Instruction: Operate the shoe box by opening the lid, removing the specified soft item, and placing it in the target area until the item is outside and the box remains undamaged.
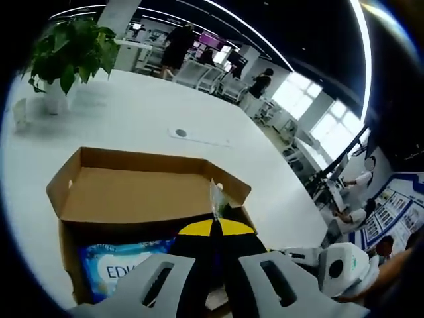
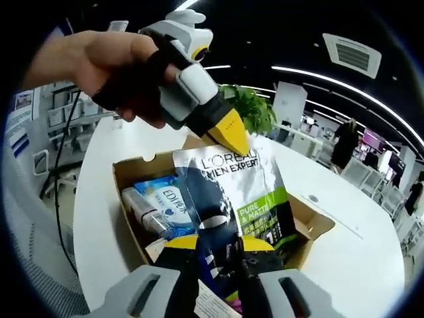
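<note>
The shoe box (image 1: 126, 192) is plain brown cardboard with its lid open, standing on a white table (image 1: 132, 112) beside a green leafy plant (image 1: 69, 50) in a white pot (image 1: 54, 98). The sachet (image 2: 232, 192) held up is silver-grey with a dark figure, black "L'OREAL MEN EXPERT" lettering and a lime-green band, while a blue and white "EDU" pack (image 2: 162, 209) lies in the box. The left gripper (image 2: 235, 139) has a black and white body ending in yellow jaws with black tips, and the right gripper (image 2: 218, 248) is black with yellow patches above pale grey mounts.
</note>
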A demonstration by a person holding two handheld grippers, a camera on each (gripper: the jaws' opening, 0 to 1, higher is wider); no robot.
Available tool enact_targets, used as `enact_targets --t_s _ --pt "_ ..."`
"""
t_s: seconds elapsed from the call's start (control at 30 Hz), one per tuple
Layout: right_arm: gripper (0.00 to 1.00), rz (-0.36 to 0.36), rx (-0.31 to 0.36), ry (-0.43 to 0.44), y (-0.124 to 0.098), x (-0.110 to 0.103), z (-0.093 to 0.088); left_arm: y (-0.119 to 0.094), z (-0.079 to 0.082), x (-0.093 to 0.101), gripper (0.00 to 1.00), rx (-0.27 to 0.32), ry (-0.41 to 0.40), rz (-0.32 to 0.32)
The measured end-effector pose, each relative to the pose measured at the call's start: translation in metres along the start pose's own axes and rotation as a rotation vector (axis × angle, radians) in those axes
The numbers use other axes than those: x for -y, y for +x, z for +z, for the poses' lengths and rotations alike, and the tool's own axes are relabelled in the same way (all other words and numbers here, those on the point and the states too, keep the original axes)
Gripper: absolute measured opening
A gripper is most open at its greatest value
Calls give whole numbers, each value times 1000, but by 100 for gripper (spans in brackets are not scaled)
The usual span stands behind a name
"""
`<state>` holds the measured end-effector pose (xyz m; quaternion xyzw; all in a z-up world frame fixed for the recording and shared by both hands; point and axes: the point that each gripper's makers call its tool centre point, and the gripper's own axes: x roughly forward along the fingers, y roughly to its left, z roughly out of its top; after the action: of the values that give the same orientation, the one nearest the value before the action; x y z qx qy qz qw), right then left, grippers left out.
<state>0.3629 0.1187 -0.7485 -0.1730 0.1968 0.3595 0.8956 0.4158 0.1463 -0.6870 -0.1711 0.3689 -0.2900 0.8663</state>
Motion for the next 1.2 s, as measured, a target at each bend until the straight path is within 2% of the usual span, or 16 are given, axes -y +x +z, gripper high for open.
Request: enact_targets --t_s 0.3,0.5,0.67,1.2 --pt "3 24 -3 -6 -8 -2 1 -4 -7 -5 0 -3 -2 2" --pt "0 46 -11 12 -15 -4 5 -9 -10 -2 0 -7 42 -9" --pt "0 50 -4 18 -20 -2 11 -15 -8 2 0 6 77 -16" --pt "0 41 36 -12 -42 2 41 -36 9 15 0 79 79 -59"
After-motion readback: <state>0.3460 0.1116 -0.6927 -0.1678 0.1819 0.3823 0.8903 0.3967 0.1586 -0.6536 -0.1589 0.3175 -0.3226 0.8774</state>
